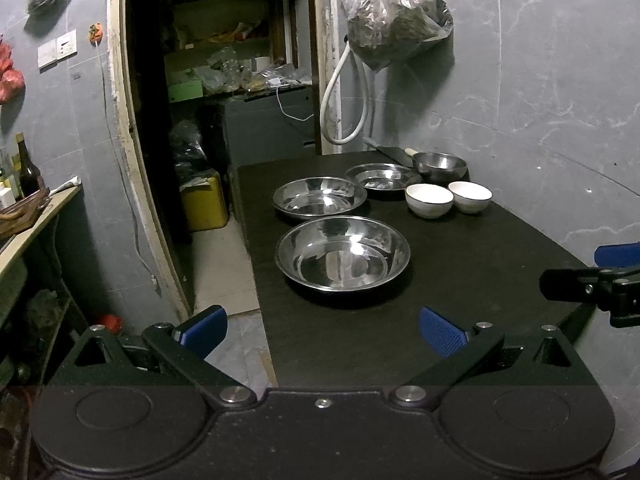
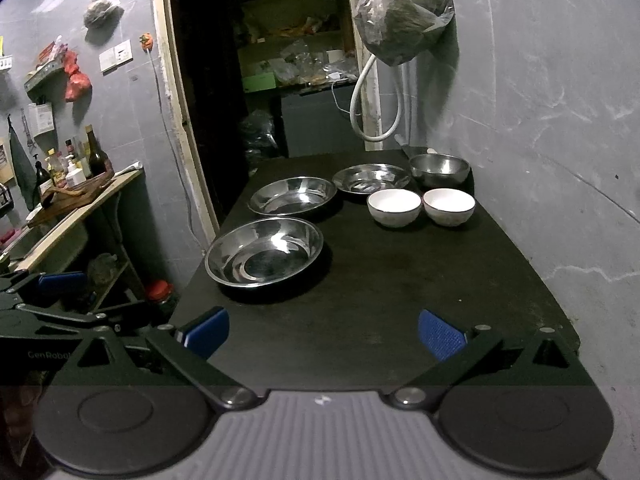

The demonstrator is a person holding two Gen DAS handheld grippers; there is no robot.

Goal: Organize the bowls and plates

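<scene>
Three steel plates, one steel bowl, two white bowls sitting on the table [image 1: 460, 280]
Both grippers, left [image 1: 322, 334] and right [image 2: 323, 334], hovering wide open, empty; white bowls [image 2: 394, 207] sitting beside the steel bowl [image 2: 439, 169], plates [image 2: 264, 251] left of it

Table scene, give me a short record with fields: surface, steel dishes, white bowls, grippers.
surface: dark table
steel dishes: near plate, middle plate, far plate, steel bowl at the back
white bowls: left bowl and right bowl, side by side
grippers: left gripper and right gripper both open, holding nothing
</scene>
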